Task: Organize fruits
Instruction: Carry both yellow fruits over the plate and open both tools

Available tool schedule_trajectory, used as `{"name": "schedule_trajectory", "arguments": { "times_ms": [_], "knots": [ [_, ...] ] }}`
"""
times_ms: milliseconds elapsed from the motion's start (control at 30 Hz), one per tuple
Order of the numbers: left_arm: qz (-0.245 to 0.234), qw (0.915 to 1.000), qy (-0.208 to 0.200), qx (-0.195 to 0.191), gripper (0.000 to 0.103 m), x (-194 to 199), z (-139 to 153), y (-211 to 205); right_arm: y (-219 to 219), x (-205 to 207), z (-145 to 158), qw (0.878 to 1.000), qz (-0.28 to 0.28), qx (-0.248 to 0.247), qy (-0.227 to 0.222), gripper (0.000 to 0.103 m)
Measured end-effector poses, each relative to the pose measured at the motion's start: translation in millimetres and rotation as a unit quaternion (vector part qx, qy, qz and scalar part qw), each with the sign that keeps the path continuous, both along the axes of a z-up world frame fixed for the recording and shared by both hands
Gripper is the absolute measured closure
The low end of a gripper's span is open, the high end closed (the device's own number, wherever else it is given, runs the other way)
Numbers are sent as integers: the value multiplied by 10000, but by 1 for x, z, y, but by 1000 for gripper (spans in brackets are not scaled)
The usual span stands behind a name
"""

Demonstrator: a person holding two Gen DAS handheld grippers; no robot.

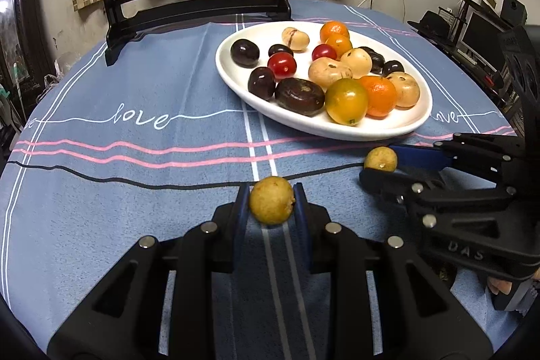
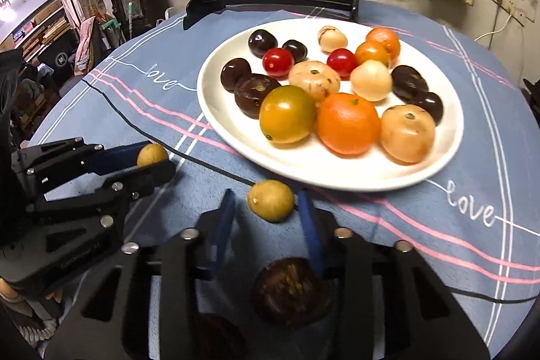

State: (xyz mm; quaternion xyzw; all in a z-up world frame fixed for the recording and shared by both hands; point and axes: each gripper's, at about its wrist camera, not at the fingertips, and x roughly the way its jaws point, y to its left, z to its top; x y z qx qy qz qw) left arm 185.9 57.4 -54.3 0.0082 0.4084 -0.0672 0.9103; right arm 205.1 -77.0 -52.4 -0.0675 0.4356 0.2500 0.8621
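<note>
left claw [image 1: 271, 204] grips a yellow fruit [image 1: 271, 204] nr desk's front edge; right claw [image 2: 266, 208] pads look not yet tight on 2nd yellow fruit [image 2: 271, 200], both prob headed for plate [image 1: 236, 80].

Dark round fruit [image 2: 292, 291] half hidden behind right gripper's fingers [image 2: 312, 225].

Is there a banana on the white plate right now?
No, the white plate holds only small round fruits: oranges, red tomatoes, dark and pale ones.
</note>
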Motion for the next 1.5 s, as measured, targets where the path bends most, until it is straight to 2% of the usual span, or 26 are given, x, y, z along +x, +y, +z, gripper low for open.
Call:
{"name": "schedule_trajectory", "arguments": {
  "times_ms": [100,333,733,933,1133,1300,1500],
  "knots": [
    [-6,10000,28,27,77,1,-1,-1,-2,3,-4,10000,-23,62,50,74],
    [-2,10000,32,42,77,0,-1,-2,-7,0,-2,9997,-5,227,92,75],
    [-25,9997,-176,158,77,-7,6,-5,-26,-28,17,9984,-66,542,-128,75],
    [1,9981,-521,315,77,-18,21,-12,-52,-53,32,9957,-247,825,-344,75],
    [-19,9945,-938,466,77,-22,51,-23,-83,-73,60,9907,-448,1027,-772,75],
    [-112,9920,-1064,670,77,-3,68,-38,-100,-54,81,9869,-654,1129,-953,75],
    [-134,9922,-1063,641,77,27,73,-47,-105,-23,94,9840,-771,1212,-1051,75]
  ]
}}
